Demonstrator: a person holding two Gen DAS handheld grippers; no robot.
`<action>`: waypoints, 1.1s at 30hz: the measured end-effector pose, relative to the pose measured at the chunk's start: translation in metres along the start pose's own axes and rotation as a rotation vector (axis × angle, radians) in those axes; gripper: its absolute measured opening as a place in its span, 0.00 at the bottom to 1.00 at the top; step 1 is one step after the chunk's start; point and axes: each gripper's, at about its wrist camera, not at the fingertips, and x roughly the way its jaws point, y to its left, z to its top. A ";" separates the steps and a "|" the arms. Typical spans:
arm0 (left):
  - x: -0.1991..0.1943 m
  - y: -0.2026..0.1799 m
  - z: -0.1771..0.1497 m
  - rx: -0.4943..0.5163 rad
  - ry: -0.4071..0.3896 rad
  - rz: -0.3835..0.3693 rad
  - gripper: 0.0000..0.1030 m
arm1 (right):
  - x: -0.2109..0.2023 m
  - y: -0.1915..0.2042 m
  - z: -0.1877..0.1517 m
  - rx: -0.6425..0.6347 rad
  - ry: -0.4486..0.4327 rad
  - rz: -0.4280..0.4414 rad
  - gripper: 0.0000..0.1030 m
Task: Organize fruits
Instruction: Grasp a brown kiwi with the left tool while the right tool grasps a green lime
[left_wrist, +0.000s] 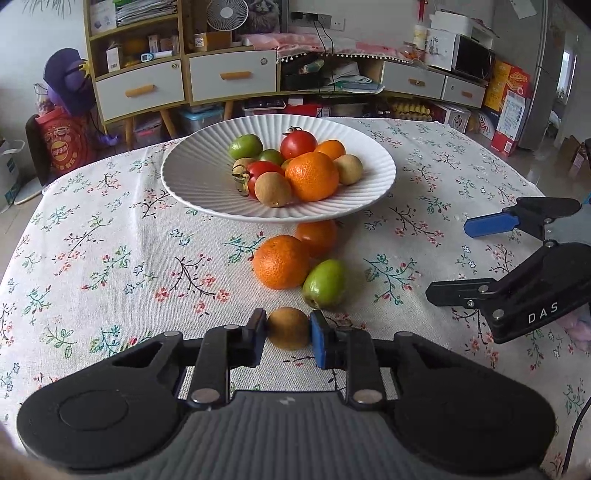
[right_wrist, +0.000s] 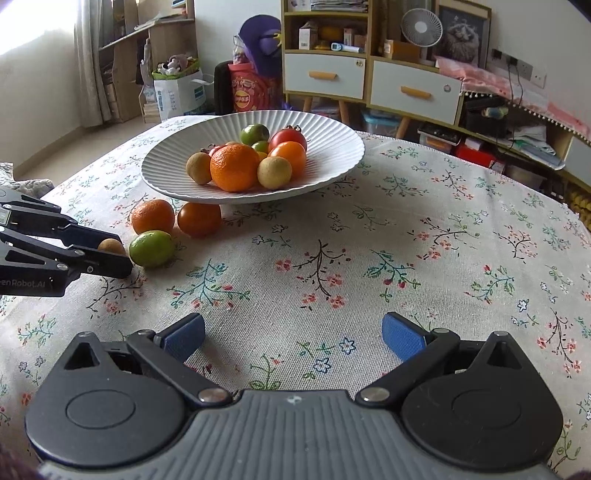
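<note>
Left wrist view: left gripper (left_wrist: 288, 334) clamped on a small round tan fruit (left_wrist: 288, 328) resting on the floral tablecloth (left_wrist: 110, 258), just beside a green fruit (left_wrist: 325, 283) and two oranges (left_wrist: 281, 261). Right gripper (right_wrist: 293, 338) spread wide, holding nothing. Ribbed white plate (left_wrist: 199, 177) contains oranges, tomatoes, green and tan fruits.

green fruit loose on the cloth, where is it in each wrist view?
Left wrist view: green fruit lies centre, slightly right, just beyond the left hand-held gripper, touching the nearer orange.
Right wrist view: same fruit sits at left, mid-height, beside the left hand-held gripper's tips.
Shared landmark: white ribbed plate of fruit just behind it.
</note>
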 end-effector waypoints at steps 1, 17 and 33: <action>-0.001 0.002 -0.001 -0.002 -0.001 0.006 0.15 | 0.000 0.001 0.001 -0.002 -0.004 0.000 0.99; -0.018 0.028 -0.014 0.008 -0.008 0.053 0.15 | 0.014 0.052 0.023 -0.118 -0.016 0.078 0.99; -0.024 0.038 -0.019 0.009 -0.009 0.055 0.15 | 0.020 0.077 0.029 -0.178 -0.016 0.099 0.66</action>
